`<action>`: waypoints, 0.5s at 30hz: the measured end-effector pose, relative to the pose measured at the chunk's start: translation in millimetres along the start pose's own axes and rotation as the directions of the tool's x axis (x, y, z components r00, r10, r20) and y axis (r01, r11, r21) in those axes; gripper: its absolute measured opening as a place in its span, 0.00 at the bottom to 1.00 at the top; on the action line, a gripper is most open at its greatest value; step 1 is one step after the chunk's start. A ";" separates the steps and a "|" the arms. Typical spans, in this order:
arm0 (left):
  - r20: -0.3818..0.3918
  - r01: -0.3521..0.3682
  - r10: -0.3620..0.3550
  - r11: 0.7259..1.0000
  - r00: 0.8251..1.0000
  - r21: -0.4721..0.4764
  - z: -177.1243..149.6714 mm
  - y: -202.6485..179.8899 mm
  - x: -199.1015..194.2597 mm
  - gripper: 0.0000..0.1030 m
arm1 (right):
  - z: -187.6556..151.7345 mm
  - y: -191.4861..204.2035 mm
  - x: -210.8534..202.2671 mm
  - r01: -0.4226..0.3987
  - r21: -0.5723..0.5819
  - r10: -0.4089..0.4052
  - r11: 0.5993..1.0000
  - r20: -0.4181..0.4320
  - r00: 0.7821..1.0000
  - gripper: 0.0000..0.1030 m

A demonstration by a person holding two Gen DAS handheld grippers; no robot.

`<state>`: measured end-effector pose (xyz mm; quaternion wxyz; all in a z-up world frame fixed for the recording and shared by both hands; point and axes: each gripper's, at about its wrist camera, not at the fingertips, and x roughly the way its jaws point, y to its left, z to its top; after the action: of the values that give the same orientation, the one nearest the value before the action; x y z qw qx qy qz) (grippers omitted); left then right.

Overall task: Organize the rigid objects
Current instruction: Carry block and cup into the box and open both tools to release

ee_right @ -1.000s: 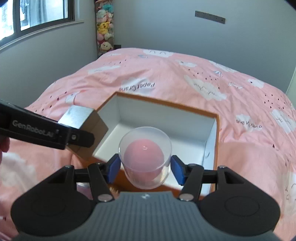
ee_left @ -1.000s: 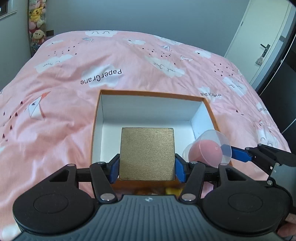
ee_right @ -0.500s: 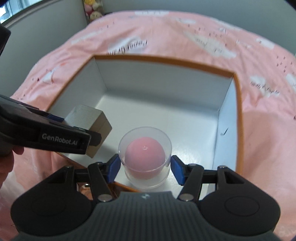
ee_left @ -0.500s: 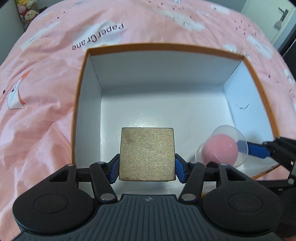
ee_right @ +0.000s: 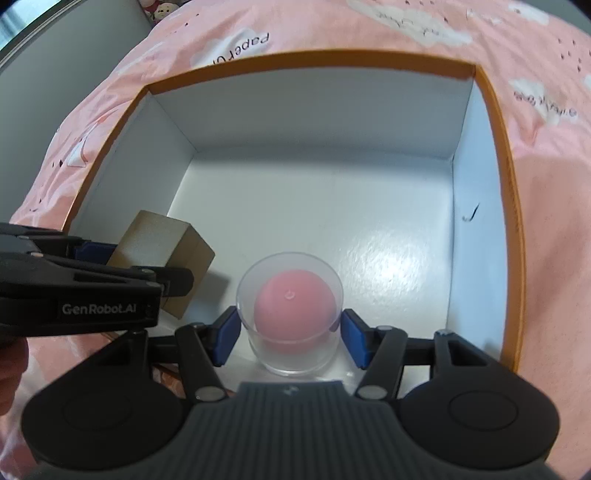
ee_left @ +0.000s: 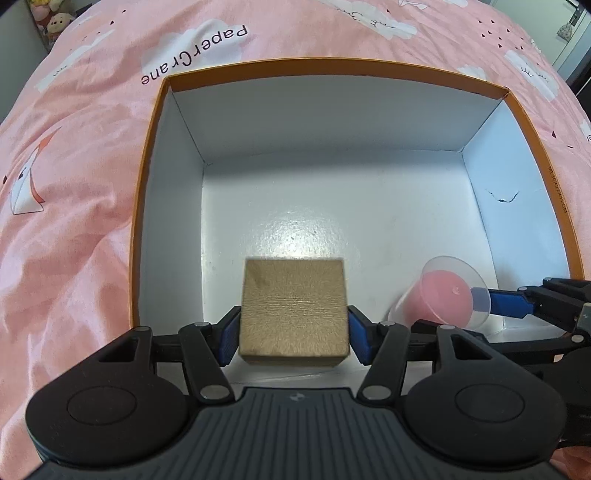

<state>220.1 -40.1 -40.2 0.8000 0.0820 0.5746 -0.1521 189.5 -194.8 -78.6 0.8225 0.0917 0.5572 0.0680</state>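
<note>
My left gripper (ee_left: pixel 293 334) is shut on a golden-brown cube (ee_left: pixel 293 310), its blue pads pressed to both sides. The cube hangs over the near left part of an orange-rimmed box with a white inside (ee_left: pixel 332 192). My right gripper (ee_right: pixel 290 334) is shut on a clear plastic cup holding something pink (ee_right: pixel 291 310), low over the box floor (ee_right: pixel 332 221) near its front. In the left wrist view the clear cup (ee_left: pixel 443 295) shows at the right with a blue fingertip (ee_left: pixel 506 301) on it. In the right wrist view the cube (ee_right: pixel 166 251) and the left gripper (ee_right: pixel 122 260) are at the left.
The box lies on a pink bedspread (ee_left: pixel 74 184) printed with clouds and paper cranes. Stuffed toys (ee_left: pixel 48 18) sit in the far left corner of the room. A small dark mark (ee_left: pixel 502 197) shows on the box's right inner wall.
Both grippers came forward and down and tilted steeply downward, carrying cube and cup from above the box's near edge into the box. The grips look unchanged.
</note>
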 end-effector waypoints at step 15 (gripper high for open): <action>0.130 0.053 -0.046 0.997 0.990 -0.049 -11.1 9.6 -37.7 0.71 | -2.0 -1.2 -19.4 -0.012 0.012 0.011 1.000 0.046 0.999 0.66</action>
<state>202.4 -22.1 -8.6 0.8334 0.0366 0.5272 -0.1617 180.4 -199.9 -62.0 0.8342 0.1015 0.5378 0.0673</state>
